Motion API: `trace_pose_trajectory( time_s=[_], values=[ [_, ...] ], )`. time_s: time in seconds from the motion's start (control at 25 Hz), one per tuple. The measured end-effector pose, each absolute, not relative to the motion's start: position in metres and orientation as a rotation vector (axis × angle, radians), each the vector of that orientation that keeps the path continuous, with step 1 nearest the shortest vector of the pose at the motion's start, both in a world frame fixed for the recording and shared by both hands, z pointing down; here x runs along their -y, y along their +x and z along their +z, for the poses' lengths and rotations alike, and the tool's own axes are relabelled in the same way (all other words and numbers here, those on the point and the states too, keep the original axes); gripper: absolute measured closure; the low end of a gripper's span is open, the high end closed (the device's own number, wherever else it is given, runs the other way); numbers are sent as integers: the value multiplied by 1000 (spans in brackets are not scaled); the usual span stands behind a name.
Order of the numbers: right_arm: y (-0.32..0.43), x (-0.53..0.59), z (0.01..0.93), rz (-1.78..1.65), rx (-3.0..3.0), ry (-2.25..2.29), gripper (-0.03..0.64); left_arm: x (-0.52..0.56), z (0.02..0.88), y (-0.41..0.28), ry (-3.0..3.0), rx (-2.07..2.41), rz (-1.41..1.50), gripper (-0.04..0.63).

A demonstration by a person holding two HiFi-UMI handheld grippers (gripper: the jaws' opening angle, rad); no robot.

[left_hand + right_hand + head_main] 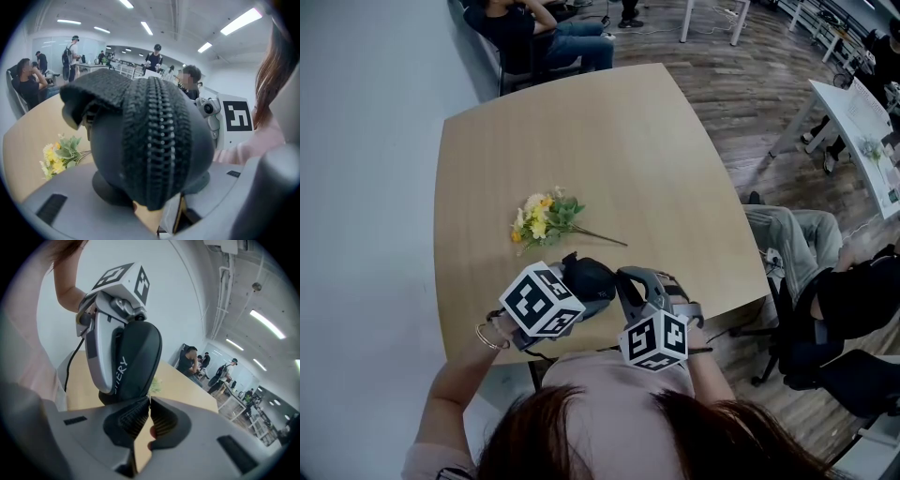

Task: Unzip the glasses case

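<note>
In the head view, a light brown wooden desk (609, 141) has a small bunch of yellow flowers with green leaves (544, 217) lying in its middle. At the near edge, the left tongs (569, 283) and the right tongs (622, 277) meet at a dark, soft, round-ended glasses case (592, 277), which is held up just over the desk between them. In the left gripper view, the glasses case fills the middle. The left tongs stand wide and grip it from both sides. A black zip (157, 140) runs down the end of the case, and its teeth look shut all the way. A black cloth flap (82, 101) hangs off the top left. In the right gripper view, the right tongs are closed, with their ridged pads pressed together, and their tips sit right against the near end of the case. I cannot tell if a zip tab is pinched there, because it is too small to see. I think the step now is getting hold of the zip tab, and the zip is not open yet. Next, the right tongs need a firm pinch on the tab and a steady pull along the zip, while the left tongs keep the case from twisting.
</note>
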State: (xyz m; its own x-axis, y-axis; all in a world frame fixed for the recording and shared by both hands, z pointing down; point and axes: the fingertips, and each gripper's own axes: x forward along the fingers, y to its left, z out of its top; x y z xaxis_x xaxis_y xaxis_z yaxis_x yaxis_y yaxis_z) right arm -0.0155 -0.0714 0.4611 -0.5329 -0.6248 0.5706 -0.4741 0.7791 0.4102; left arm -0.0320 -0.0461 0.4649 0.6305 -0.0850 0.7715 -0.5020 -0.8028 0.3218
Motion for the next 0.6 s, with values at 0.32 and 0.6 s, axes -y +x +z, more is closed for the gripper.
trace_pose_trajectory(
  time_s=[0.32, 0.6],
  values=[
    [-19, 72, 457, -282, 2236, 807, 597, 42, 473, -34, 2299, 422, 1137, 360],
    [-20, 70, 459, -294, 2230, 800, 597, 38, 481, -34, 2280, 385, 1192, 360]
  ],
)
